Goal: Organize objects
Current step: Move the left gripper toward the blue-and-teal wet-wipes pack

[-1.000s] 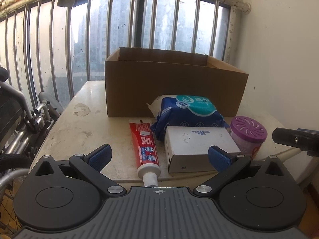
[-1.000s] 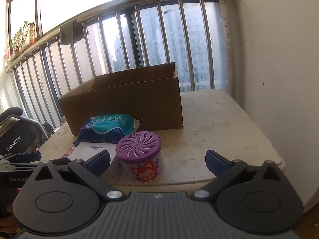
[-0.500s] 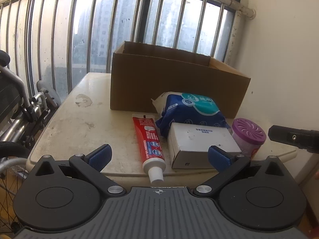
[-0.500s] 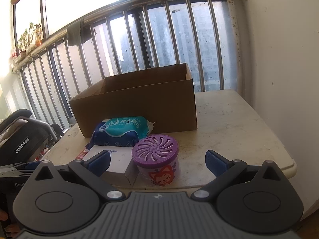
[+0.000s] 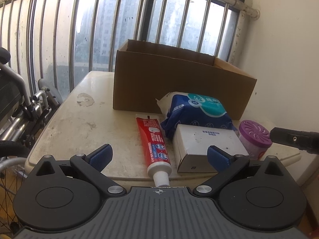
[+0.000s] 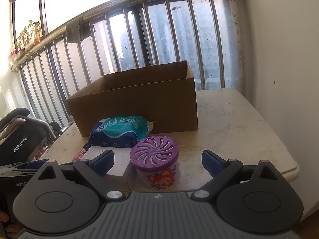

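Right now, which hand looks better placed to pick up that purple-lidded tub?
Probably the right. Its gripper faces the purple-lidded tub, which sits between its closing fingers, untouched. The left gripper lines up with the toothpaste tube instead.

Both cameras sit low at the near edge of the table (image 5: 83, 119), each looking forward over its own gripper and slightly down toward the far edge and the window bars behind it.

The left wrist view stands off the near left corner and faces the cardboard box (image 5: 179, 87) from its left front; the right gripper (image 5: 295, 139) pokes in at its right border.

The right wrist view stands closer to the near right corner, beside the wall, with the left gripper (image 6: 26, 165) dim at its left border.

Both views share the box, the wipes pack (image 5: 197, 113), the white carton (image 5: 207, 143) and the purple-lidded tub (image 6: 155, 159); the toothpaste tube (image 5: 155, 139) seems barely visible in the right view.
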The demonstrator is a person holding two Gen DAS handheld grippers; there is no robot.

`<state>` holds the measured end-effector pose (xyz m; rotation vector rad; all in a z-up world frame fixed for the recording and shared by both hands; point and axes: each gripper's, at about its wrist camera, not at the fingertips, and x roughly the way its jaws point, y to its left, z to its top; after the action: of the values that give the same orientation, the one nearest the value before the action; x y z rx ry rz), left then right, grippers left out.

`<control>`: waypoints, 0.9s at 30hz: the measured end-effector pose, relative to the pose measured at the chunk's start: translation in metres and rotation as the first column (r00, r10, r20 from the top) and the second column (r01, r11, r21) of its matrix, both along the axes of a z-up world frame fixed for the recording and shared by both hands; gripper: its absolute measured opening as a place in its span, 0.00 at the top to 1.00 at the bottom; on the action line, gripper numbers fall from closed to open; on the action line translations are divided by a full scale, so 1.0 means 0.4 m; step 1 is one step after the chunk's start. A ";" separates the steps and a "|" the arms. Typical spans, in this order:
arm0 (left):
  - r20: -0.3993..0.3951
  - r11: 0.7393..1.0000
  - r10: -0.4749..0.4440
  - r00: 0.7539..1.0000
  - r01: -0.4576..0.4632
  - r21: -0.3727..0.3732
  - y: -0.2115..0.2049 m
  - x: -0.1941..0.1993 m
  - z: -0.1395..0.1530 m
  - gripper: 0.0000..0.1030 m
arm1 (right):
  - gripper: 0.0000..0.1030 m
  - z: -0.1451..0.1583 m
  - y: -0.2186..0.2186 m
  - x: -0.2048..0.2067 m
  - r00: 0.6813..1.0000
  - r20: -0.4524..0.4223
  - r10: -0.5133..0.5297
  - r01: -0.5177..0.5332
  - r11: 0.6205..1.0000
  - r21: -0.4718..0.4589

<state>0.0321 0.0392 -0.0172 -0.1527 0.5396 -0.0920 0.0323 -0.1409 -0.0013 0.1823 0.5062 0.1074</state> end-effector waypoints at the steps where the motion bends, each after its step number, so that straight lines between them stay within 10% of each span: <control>1: -0.001 1.000 -0.001 1.000 0.001 0.002 -0.001 0.001 0.000 0.01 | 0.06 -0.001 -0.001 0.001 1.000 -0.003 0.002 -0.002 1.000 0.002; 27: 0.049 0.993 -0.116 0.992 0.117 -0.012 -0.029 0.124 0.042 0.03 | 0.15 0.018 -0.011 0.153 0.989 -0.033 0.145 -0.146 0.989 -0.020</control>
<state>0.0818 0.0278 -0.0004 -0.1329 0.4992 -0.2126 0.0934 -0.1454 0.0058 0.1250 0.5517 0.2414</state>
